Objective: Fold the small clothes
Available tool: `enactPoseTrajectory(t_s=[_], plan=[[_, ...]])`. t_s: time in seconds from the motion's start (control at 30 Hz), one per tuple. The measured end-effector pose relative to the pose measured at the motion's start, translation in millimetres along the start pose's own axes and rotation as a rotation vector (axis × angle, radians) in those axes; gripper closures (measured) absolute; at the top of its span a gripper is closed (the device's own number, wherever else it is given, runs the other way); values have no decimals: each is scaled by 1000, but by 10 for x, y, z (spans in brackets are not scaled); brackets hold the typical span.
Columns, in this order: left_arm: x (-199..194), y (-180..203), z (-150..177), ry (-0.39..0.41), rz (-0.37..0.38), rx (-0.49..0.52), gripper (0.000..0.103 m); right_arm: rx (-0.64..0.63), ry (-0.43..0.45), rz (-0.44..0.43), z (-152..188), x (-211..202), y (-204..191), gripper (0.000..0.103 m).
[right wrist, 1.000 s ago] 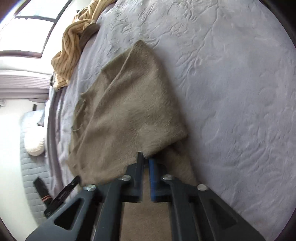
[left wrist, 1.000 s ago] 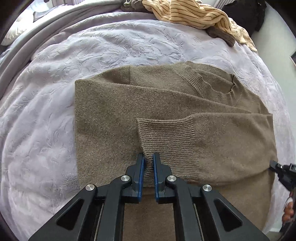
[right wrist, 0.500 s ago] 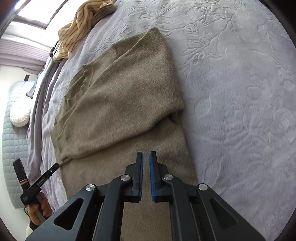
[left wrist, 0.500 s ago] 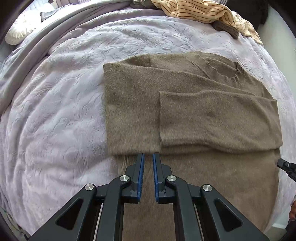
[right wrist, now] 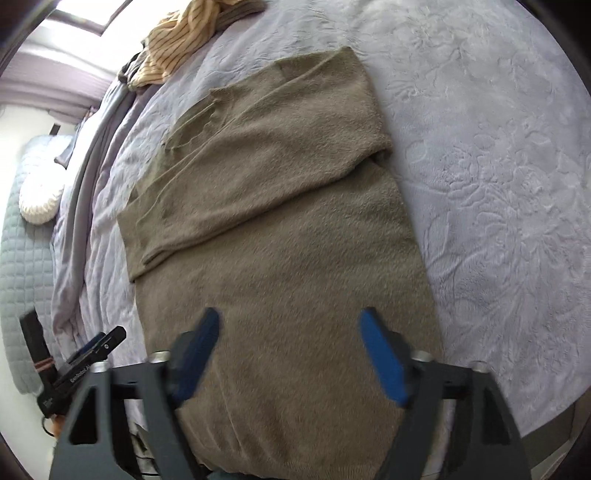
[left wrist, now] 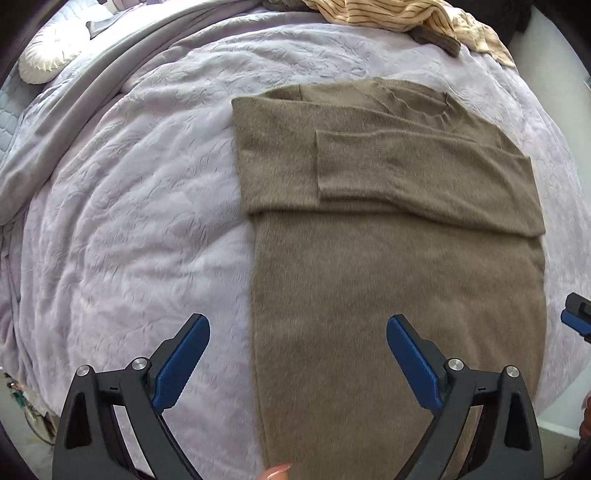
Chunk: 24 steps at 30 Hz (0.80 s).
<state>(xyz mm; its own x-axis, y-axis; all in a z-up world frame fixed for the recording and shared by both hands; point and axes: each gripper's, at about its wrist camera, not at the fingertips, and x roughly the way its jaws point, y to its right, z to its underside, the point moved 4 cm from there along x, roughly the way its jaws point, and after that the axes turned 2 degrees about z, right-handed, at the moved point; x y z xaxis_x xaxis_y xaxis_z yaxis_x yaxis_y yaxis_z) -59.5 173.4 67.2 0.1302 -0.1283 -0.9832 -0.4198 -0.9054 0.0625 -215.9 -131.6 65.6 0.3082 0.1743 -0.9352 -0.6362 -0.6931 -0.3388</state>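
An olive-brown knit sweater (left wrist: 399,266) lies flat on the lilac bedspread (left wrist: 129,229), both sleeves folded across its chest and its collar at the far end. My left gripper (left wrist: 297,354) hovers above the sweater's lower left edge, its jaws opening wide with nothing between them. In the right wrist view the same sweater (right wrist: 280,229) stretches away from me. My right gripper (right wrist: 290,350) hangs over its lower body, jaws also opening and empty. The left gripper (right wrist: 92,350) shows at the left edge there, and a tip of the right gripper (left wrist: 578,314) shows at the far right of the left wrist view.
A cream striped garment (left wrist: 399,14) with darker clothes lies heaped at the far end of the bed. A round white cushion (left wrist: 44,59) rests against the quilted headboard (right wrist: 22,236). A grey blanket (left wrist: 110,62) runs along the far left side. A fingertip (left wrist: 277,472) shows at the bottom.
Both grippers let go of the folded sleeves, drew back toward the hem and rose; their jaws went from shut to wide open. The sleeves now lie folded across the chest.
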Motion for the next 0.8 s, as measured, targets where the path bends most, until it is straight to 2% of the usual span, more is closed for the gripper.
enactPoseTrajectory(t_s=[0.17,0.4,0.53,0.7,0.8], plan=[[-141,-27,208,-36,7,28,6,-56,-52,-7,233,-81,-218,14],[-296,-7,473,-76,14,111,6,1,-113,25,563,-89,-303,14],[-358,-13,542,-92,30,132,6,-8,-114,28,698,-156,-390,14],[-446,-42,453,-61,44,145,6,17,-70,31,723,-298,-445,14],[-494,-73,400,-50,80,147,6,36,-44,36,713,-368,-468,14]])
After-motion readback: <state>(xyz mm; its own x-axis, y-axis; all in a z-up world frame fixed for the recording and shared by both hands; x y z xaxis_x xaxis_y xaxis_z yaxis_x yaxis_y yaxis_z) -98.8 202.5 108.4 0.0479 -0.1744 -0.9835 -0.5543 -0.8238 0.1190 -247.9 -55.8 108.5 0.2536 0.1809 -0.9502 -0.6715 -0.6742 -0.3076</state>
